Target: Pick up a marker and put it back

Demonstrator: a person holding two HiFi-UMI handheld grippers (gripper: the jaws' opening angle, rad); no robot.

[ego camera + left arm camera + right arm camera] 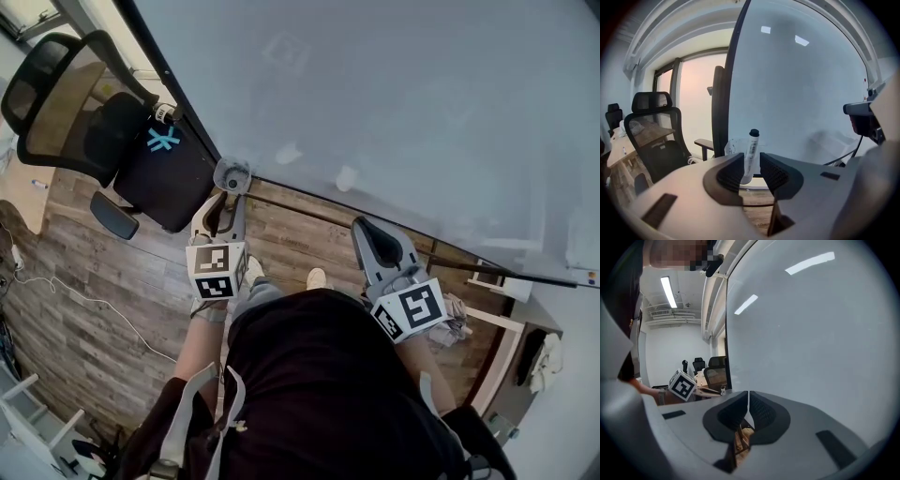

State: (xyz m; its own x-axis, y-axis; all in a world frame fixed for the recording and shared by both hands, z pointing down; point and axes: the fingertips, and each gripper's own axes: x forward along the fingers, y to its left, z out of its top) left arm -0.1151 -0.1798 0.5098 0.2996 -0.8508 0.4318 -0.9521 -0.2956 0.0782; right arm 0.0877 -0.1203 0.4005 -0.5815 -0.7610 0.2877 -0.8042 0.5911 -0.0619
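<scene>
– Wood-plank floor (112,272) below, big whiteboard (394,103) across the top of the head view. What else is around?

– Black mesh office chair (66,103) at 10 o'clock, and a small round holder (232,175) at the whiteboard's lower corner.

– Where is the marker?

– In the left gripper (228,199). In the left gripper view the marker (752,150) stands upright between the pads, black cap at 12 o'clock. The jaws are clamped on its white barrel, and its lower end shows free between them. The holder sits just behind it, toward 11 o'clock.

– How does that gripper stand to the holder from above?

– Its tips point at the holder, which lies just beyond them at 12 o'clock.

– And the right gripper (367,228)?

– At 3 o'clock of the left one, near the whiteboard's lower edge. Its jaws (748,401) are together, with only a thin slit and nothing between them.
</scene>
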